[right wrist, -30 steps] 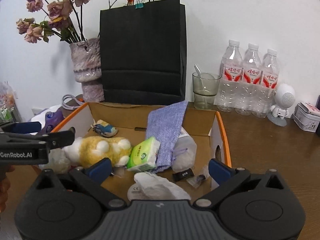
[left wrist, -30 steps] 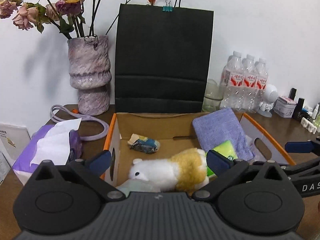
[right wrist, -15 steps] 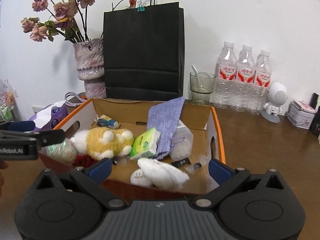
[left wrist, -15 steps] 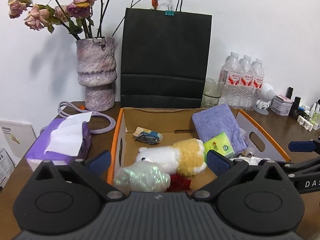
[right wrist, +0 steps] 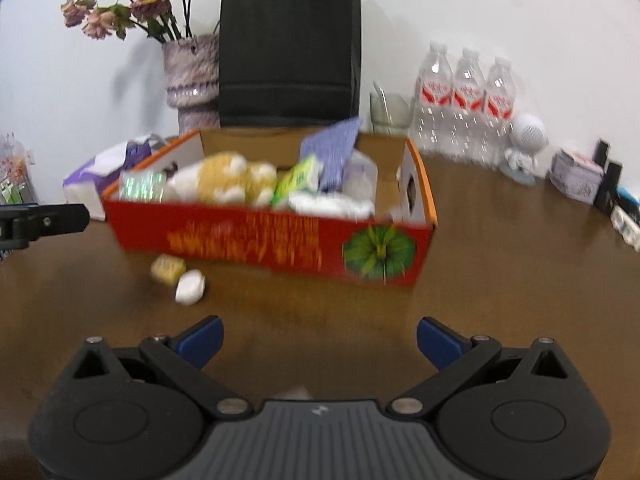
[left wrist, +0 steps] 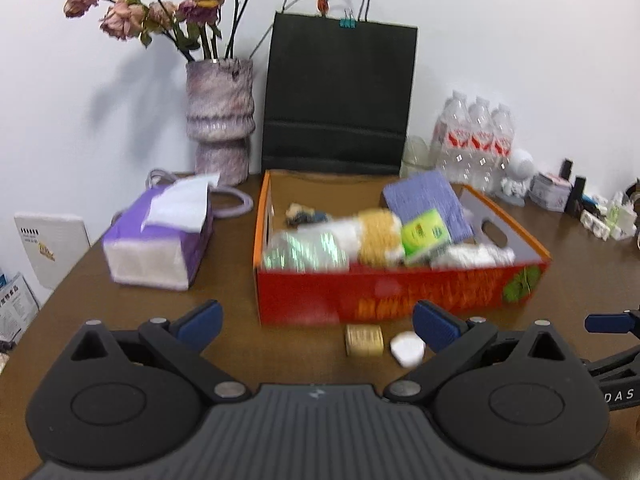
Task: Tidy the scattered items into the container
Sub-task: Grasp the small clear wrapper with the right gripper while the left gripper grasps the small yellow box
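- One cardboard box [left wrist: 400, 292] with a red printed front stood on the brown table [left wrist: 224, 280], its long axis running left to right across my view, the open top facing up and the back wall near the black paper bag [left wrist: 338, 92].
- Inside the box I counted one yellow-and-white plush toy [left wrist: 376, 236], one iridescent crinkled wrapper [left wrist: 304, 250] at the left end, one green tissue pack [left wrist: 426, 234], one purple cloth [left wrist: 426, 204] leaning against the back right corner, one white crumpled item [left wrist: 472, 256] at the right front, and one small dark wrapped item [left wrist: 306, 216] toward the back; motion blur prevented finer detail.
- Two small items lay outside on the table just in front of the box's red wall, touching or nearly touching each other: one tan block [left wrist: 364, 340] and one white rounded piece [left wrist: 407, 348].
- One purple tissue box [left wrist: 160, 240] sat left of the cardboard box, apart from it.
- One vase [left wrist: 220, 120] of dried roses stood at the back left; three water bottles [right wrist: 464, 100] stood at the back right.
- My left tongs [left wrist: 318, 320] were released, jaws spread wide and empty, held low in front of the box and pointing at its front wall.
- My right tongs [right wrist: 318, 340] were likewise released and empty, held over bare table before the box's right half.
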Demonstrator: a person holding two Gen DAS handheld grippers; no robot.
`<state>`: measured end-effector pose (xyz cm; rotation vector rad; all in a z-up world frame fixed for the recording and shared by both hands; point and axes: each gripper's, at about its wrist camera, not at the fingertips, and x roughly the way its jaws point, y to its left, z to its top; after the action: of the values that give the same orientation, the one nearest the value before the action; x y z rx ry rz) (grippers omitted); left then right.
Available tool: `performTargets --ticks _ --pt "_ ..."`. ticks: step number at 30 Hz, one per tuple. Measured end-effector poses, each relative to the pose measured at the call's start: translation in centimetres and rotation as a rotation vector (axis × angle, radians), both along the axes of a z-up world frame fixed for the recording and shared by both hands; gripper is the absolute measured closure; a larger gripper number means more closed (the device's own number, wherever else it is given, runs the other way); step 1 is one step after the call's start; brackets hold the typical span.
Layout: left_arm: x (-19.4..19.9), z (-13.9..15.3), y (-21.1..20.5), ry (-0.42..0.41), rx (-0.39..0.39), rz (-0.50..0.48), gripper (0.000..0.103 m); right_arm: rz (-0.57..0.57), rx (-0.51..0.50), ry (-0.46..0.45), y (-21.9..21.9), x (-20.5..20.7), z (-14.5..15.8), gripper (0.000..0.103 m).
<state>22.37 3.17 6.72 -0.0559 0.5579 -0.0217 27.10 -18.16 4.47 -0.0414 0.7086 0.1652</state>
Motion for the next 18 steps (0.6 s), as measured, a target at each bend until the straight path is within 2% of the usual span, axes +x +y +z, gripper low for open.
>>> performTargets --ticks 5,10,11,14,16,17,18 --pt "-2.6 -1.9 -0.4 0.036 -0.008 -0.016 0.0 -0.01 0.012 0.032 0.0 -2.9 -2.1 0.001" --pt "-4.0 -3.2 -0.4 0.063 -0.017 -0.014 0.0 -0.024 0.03 0.03 0.4 -4.2 -3.0 0.015" --pt "-4.1 -3.3 -0.4 0.066 -0.02 -0.008 0.0 -0.027 0.032 0.026 0.5 -4.3 -3.1 0.022" --pt "-4.2 -3.6 -0.4 0.072 -0.027 -0.008 0.0 -0.024 0.019 0.031 1.3 -4.1 -3.4 0.055" --pt "-4.2 -3.8 -0.6 0.073 -0.026 -0.008 0.0 -0.011 0.002 0.016 1.8 -4.1 -3.4 0.071" --pt "-4.1 -3.9 -0.8 0.075 -0.026 -0.011 0.0 0.006 0.014 0.015 1.8 -4.0 -3.3 0.094" --pt "-4.0 -4.0 -0.9 0.077 -0.026 -0.012 0.0 0.016 0.021 0.015 1.8 -4.0 -3.3 0.1"
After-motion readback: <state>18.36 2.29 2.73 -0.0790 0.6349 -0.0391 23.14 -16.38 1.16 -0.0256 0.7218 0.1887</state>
